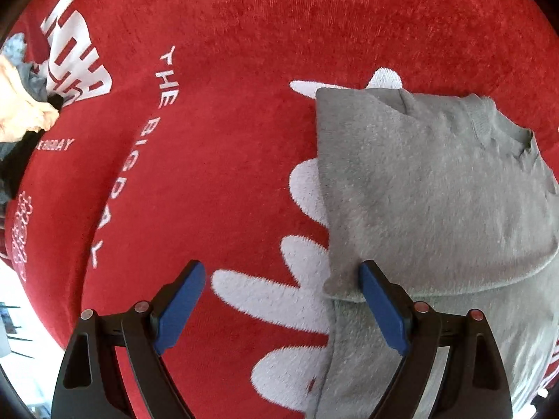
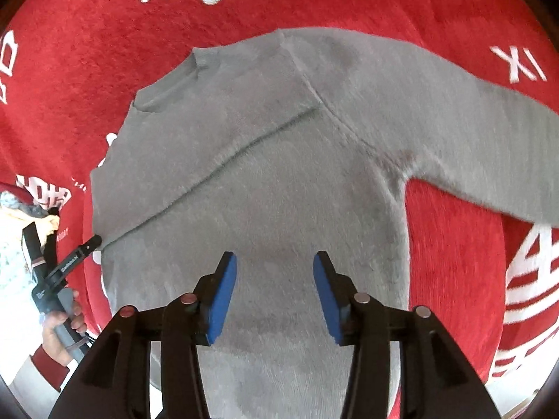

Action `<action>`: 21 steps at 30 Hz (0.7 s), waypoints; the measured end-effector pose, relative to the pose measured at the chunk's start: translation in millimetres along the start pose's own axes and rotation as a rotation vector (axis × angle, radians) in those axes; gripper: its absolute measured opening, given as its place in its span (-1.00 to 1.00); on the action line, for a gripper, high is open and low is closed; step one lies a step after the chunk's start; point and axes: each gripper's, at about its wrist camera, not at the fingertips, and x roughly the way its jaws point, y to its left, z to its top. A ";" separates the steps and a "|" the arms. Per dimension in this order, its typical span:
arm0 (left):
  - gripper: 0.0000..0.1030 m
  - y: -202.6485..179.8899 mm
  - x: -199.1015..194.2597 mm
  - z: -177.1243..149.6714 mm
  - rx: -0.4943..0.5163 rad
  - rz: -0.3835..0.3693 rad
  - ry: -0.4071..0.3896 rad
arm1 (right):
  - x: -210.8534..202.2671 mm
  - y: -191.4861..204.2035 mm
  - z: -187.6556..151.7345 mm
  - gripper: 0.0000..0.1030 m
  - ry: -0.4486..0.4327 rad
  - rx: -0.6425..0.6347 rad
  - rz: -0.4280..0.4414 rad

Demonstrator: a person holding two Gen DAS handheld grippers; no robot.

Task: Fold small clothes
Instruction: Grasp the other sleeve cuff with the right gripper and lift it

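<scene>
While the grey sweater (image 2: 265,160) lies spread on the red blanket (image 1: 227,35), both grippers hang over it with nothing between their blue pads. In the left wrist view the left gripper (image 1: 283,300) is spread wide and empty; its right-side finger (image 1: 382,309) sits right at the edge of the folded grey fabric, though whether it touches cannot be told, and its other finger is over bare red cloth and the white printed shapes (image 1: 272,300). One sleeve of the sweater has been folded across the chest, and the fold shows as a diagonal crease (image 2: 216,174) in the right wrist view. On the opposite side the other sleeve (image 2: 489,132) stretches out flat across the blanket, away from the body of the garment. Over the lower middle of the sweater the right gripper (image 2: 275,296) hovers, its jaws parted and holding nothing. The collar (image 2: 171,87) points away from that camera. At the far left edge of the blanket, a heap of other clothes (image 1: 17,111) is bunched up. White lettering (image 1: 167,76) runs across the red cloth beside the sweater.
</scene>
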 end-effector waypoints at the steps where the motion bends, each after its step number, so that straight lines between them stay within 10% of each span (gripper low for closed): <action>1: 0.75 -0.4 -2.9 0.2 0.005 0.008 0.004 | 2.5 -1.1 -1.3 -0.04 0.005 0.015 0.005; 8: 0.75 -26.4 -29.9 -5.0 0.045 -0.013 0.004 | -0.2 -21.9 -13.3 -0.04 0.003 0.094 0.045; 21: 0.75 -191.5 -59.7 -23.6 0.230 -0.165 0.009 | -22.3 -116.2 -28.4 0.06 -0.068 0.302 0.052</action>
